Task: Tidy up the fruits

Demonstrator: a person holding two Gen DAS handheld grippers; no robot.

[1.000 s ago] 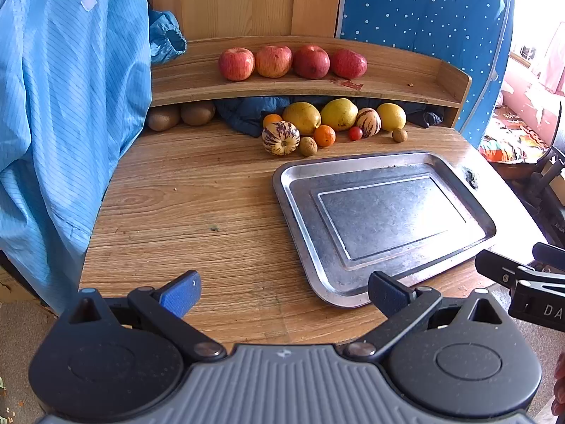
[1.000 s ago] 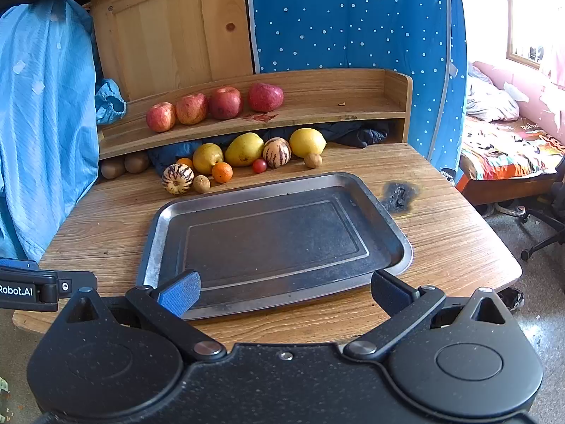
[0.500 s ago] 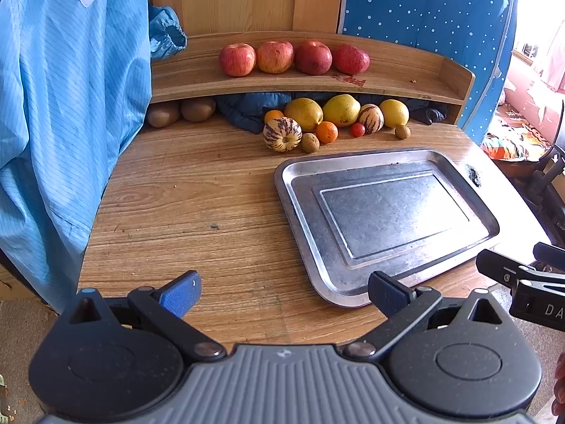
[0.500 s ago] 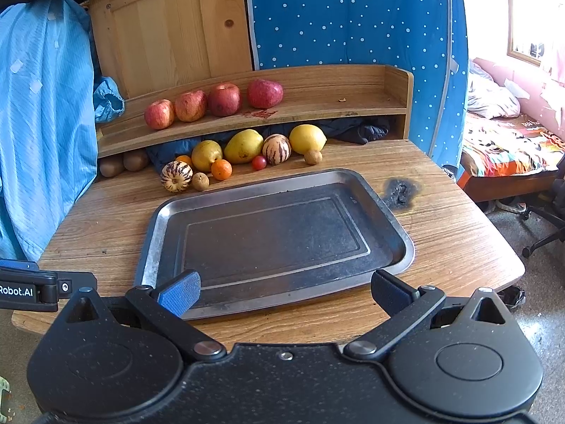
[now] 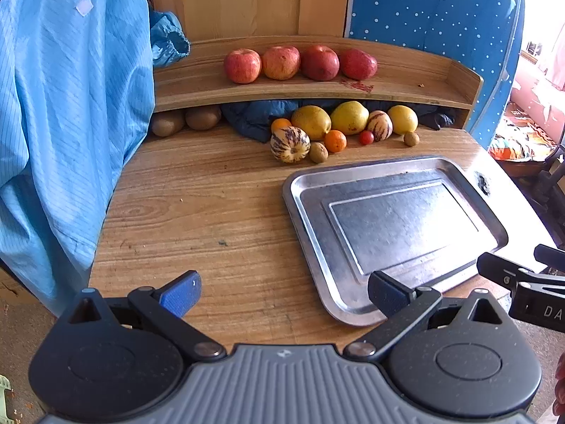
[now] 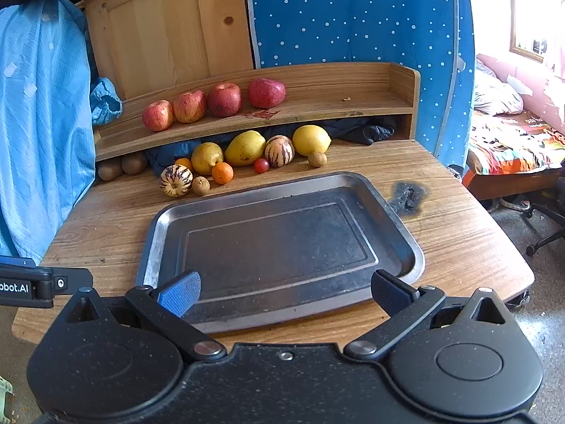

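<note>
Wood table [image 6: 459, 247], fruit [image 6: 243, 148] at back; steel tray [image 6: 406, 233] bare. Both grippers [image 5: 284, 295] [image 6: 284, 295] agape, holding nothing.

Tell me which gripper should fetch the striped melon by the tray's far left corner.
Left. The left gripper is open and faces bare table leading straight to the striped melon. The right gripper, also open, sits behind the metal tray and would reach across it.

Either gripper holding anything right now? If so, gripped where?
Nothing held. Left gripper and right gripper are both open and empty, short of the tray; the fruits sit untouched at the back.
</note>
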